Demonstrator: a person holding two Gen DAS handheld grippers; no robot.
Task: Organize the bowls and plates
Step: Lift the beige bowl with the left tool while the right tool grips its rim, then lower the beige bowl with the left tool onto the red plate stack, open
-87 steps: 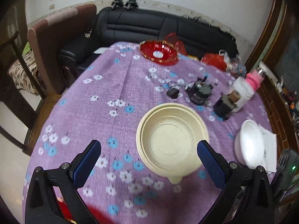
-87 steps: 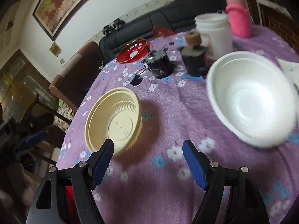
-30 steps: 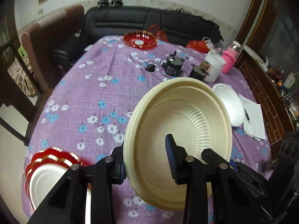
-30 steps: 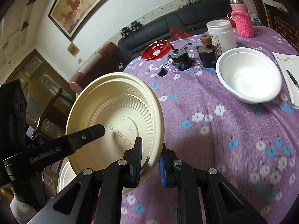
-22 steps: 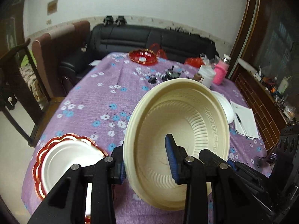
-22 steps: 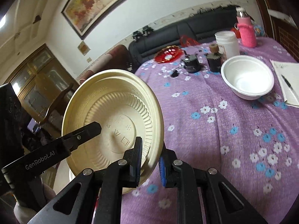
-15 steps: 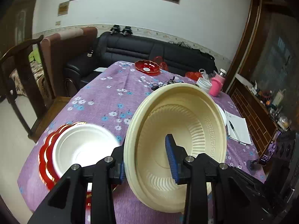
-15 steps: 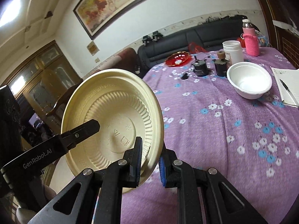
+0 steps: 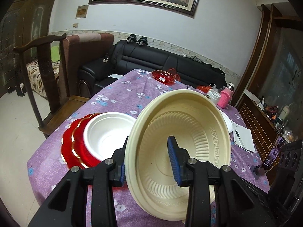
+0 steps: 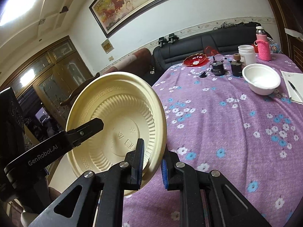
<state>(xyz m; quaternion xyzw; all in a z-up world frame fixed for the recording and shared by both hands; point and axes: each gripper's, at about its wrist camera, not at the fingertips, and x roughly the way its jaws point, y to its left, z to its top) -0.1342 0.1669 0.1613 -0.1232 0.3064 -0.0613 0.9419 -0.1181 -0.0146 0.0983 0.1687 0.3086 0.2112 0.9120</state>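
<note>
A cream plastic bowl (image 9: 189,136) (image 10: 117,113) is held tilted on edge above the near table edge by both grippers. My left gripper (image 9: 148,162) is shut on its left rim. My right gripper (image 10: 151,160) is shut on its right rim. Below left, a white foam bowl (image 9: 109,130) sits in a stack of red gold-rimmed plates (image 9: 73,141). Another white foam bowl (image 10: 261,79) stands at the far right of the table. A red plate (image 10: 195,59) (image 9: 162,76) lies at the far end.
The purple flowered tablecloth (image 10: 227,117) covers the table. A white jar (image 10: 246,54), pink bottle (image 10: 262,44), two dark small devices (image 10: 217,68) and a notebook with pen (image 10: 291,89) lie at the far right. A wooden chair (image 9: 37,71) and black sofa (image 9: 161,60) stand beyond.
Both grippers closed on the cream bowl, lifted it off the table and carried it back toward the near edge, above the white bowl in the red plates.
</note>
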